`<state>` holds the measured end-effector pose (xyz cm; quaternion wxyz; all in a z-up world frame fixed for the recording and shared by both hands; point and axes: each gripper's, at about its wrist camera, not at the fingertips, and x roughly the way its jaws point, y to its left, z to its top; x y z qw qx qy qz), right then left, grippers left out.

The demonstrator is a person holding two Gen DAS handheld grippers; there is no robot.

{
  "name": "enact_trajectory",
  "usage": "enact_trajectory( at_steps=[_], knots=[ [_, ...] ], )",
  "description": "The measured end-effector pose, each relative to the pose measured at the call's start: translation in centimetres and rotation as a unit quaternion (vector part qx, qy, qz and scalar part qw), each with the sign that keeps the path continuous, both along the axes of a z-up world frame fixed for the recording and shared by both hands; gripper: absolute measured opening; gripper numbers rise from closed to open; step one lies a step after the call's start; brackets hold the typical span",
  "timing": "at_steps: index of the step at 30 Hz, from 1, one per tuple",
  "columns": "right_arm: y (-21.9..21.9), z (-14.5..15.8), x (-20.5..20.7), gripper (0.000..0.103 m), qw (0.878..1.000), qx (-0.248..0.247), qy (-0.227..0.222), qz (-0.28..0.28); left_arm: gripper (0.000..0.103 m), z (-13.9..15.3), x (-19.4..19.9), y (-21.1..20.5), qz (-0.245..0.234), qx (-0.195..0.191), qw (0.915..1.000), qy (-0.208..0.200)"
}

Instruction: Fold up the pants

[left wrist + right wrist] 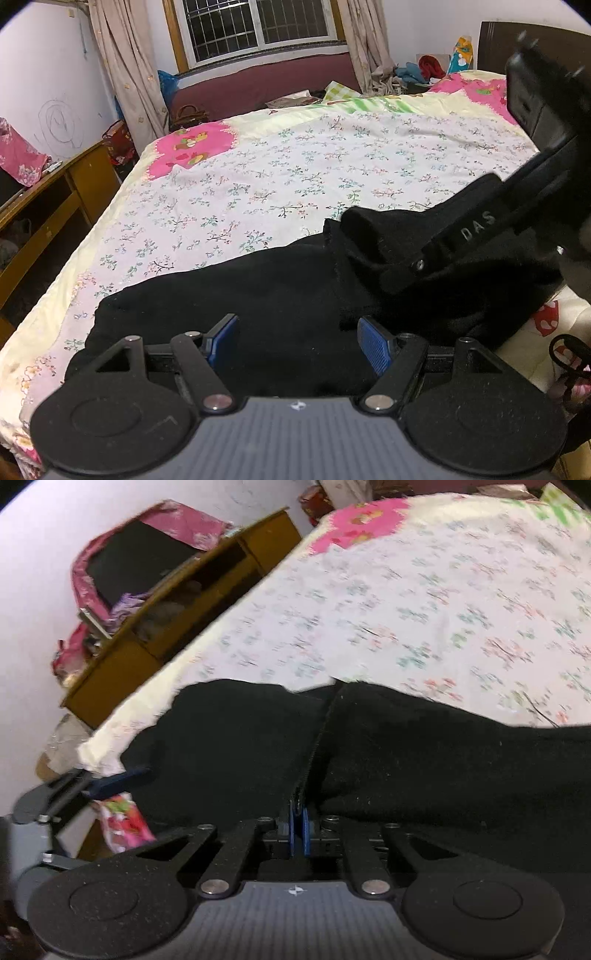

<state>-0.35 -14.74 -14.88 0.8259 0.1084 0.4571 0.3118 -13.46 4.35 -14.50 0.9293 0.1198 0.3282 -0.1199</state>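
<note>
Black pants (229, 295) lie on the bed (258, 177), spread across the near edge of the floral sheet, w/ one layer lifted and bunched on the right side.

Left gripper (295, 341): wide, blue pads (375, 343) well apart, sitting over the flat part of the pants. Nothing pinched, fabric only below/between the fingers.

Right gripper (298, 821): jaws closed down to a narrow slit, clamped on a fabric edge of the pants. The seam/edge runs up from the pads in the right wrist view, so it's holding the pants (406, 746). In the left wrist view the right gripper (397, 275) comes in from upper right, tip buried in the bunched cloth, that part raised off the bed.

Right wrist view is motion-blurred. Left gripper (114, 781) shows there at lower left, by the bed edge.

Bkgd: wood cabinet (55, 192) left of the bed, barred window (255, 26) w/ curtains (125, 66) at the far wall, dark headboard (517, 40) at far right.
</note>
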Motion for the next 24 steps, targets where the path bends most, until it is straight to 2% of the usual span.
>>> enact_trajectory(
  at_steps=[1,3,6,8,9,10,11,12,13,15,16,18,19,21,24],
  knots=[
    [0.8,0.1,-0.4,0.002,1.000,0.003,-0.008,0.019,0.079,0.0,0.0,0.0,0.001,0.000,1.0000,0.002],
    [2.1,-1.0,-0.2,0.002,0.999,-0.031,-0.014,0.033,0.079,0.0,0.0,0.0,0.002,0.001,1.0000,0.001],
    [2.1,-4.5,0.7,0.000,0.997,-0.081,0.004,0.010,0.079,0.3,-0.4,0.2,0.001,0.004,1.0000,-0.004],
    [1.3,-4.5,0.8,0.000,0.998,-0.055,0.019,-0.011,0.079,0.2,-0.5,0.5,0.006,0.007,1.0000,-0.002],
    [1.3,-4.0,0.7,0.004,0.998,-0.054,0.015,-0.012,0.079,0.1,-0.5,0.8,0.010,0.006,0.9999,0.000],
    [1.4,-3.3,0.4,0.019,0.998,-0.058,0.005,-0.012,0.079,0.1,-0.4,1.2,0.016,0.005,0.9999,0.003],
    [1.7,-2.3,0.0,0.026,0.998,-0.062,-0.007,-0.008,0.079,0.1,-0.4,1.7,0.024,0.003,0.9997,0.003],
    [2.0,-1.5,-0.4,0.039,0.998,-0.063,-0.023,-0.003,0.079,0.2,-0.4,2.5,0.034,-0.001,0.9994,0.004],
    [2.5,-0.8,-0.7,0.047,0.997,-0.064,-0.049,0.004,0.079,0.3,-0.3,3.2,0.045,-0.002,0.9990,0.003],
    [3.7,-0.8,-0.3,0.053,0.994,-0.073,-0.074,0.017,0.079,0.5,-0.2,4.8,0.067,0.000,0.9978,-0.003],
    [4.1,-1.6,0.4,0.053,0.995,-0.081,-0.060,0.015,0.079,0.6,-0.1,5.8,0.080,0.000,0.9968,-0.006],
    [4.6,-4.5,2.4,0.052,0.995,-0.101,-0.001,0.006,0.079,0.8,0.2,7.7,0.106,-0.004,0.9943,-0.013],
    [4.7,-4.7,2.8,0.050,0.995,-0.101,0.009,0.001,0.079,0.9,0.4,8.7,0.119,-0.006,0.9927,-0.020],
    [5.2,-3.5,2.8,0.050,0.995,-0.098,-0.005,0.010,0.083,0.7,1.1,10.8,0.140,-0.019,0.9898,-0.023],
    [6.4,-1.9,2.5,0.051,0.995,-0.097,-0.026,0.025,0.084,-0.6,2.7,14.2,0.177,-0.056,0.9826,0.001]
  ],
)
